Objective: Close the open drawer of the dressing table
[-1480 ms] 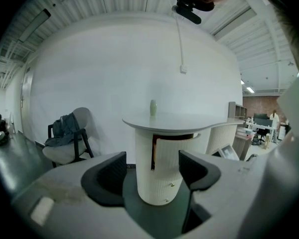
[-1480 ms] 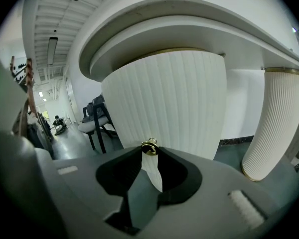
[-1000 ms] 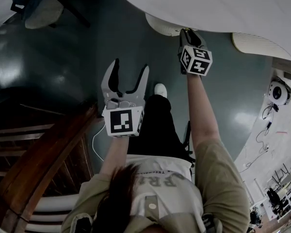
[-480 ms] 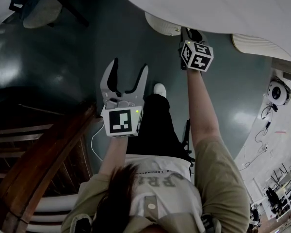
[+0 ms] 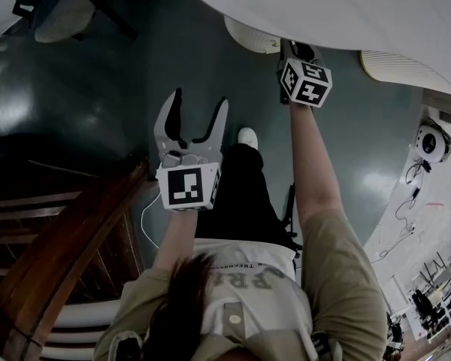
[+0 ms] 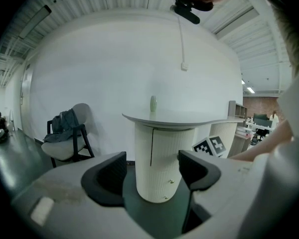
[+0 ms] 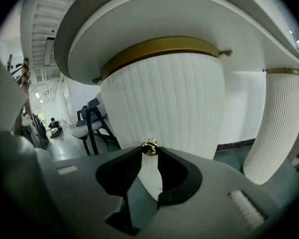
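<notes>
While right gripper (image 7: 149,153) jaws pinch brass knob (image 7: 149,146), drawer (image 7: 182,133) contents hidden.

The right gripper (image 7: 149,152) has its jaws drawn close on a small brass knob (image 7: 149,146), one tip against each side of it. The knob sits on a curved, ribbed white drawer front (image 7: 164,103) with a gold band (image 7: 159,48) along its top, just under the dressing table's white surface (image 7: 154,14). To the right, apart from it, stands a second ribbed white pedestal (image 7: 278,128). At the left, a dark-framed chair (image 7: 89,126) stands on the grey floor (image 7: 65,141), and far beyond it a person (image 7: 54,125) sits low.
</notes>
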